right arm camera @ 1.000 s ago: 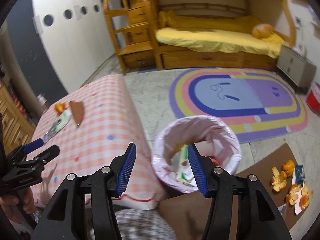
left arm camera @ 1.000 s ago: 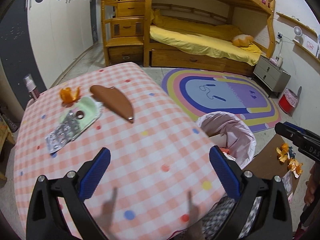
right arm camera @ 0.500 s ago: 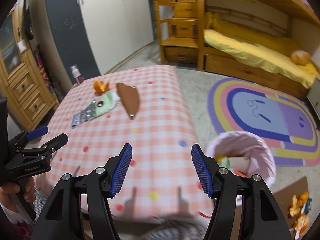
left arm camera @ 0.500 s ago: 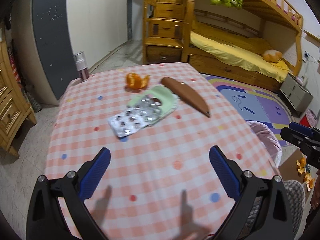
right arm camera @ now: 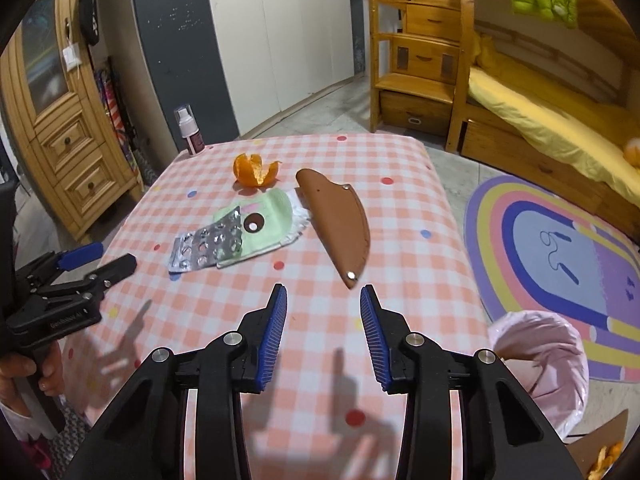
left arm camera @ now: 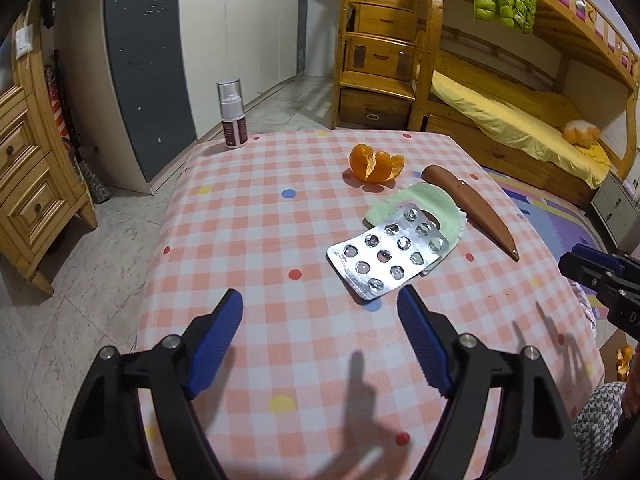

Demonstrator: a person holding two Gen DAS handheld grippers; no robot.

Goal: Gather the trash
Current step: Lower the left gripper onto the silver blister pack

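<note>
A silver blister pack (left arm camera: 390,260) (right arm camera: 208,245) lies on the checked tablecloth, partly on a pale green wrapper (left arm camera: 420,204) (right arm camera: 266,220). Behind them sits an orange peel (left arm camera: 376,163) (right arm camera: 256,170), and to the right a brown leather sheath (left arm camera: 472,210) (right arm camera: 340,224). My left gripper (left arm camera: 320,312) hovers just short of the blister pack, its jaws closing with nothing between them. My right gripper (right arm camera: 323,304) hangs just short of the sheath's tip, jaws closing on nothing.
A spray bottle (left arm camera: 233,114) (right arm camera: 188,130) stands at the table's far left corner. A pink-lined bin (right arm camera: 540,364) stands on the floor to the right of the table. Orange peels (right arm camera: 608,456) lie on cardboard beyond it. A bunk bed and wooden drawers line the room.
Both grippers have swung left from the bin side to the table and come nearer to the trash. Both pairs of jaws have narrowed.
</note>
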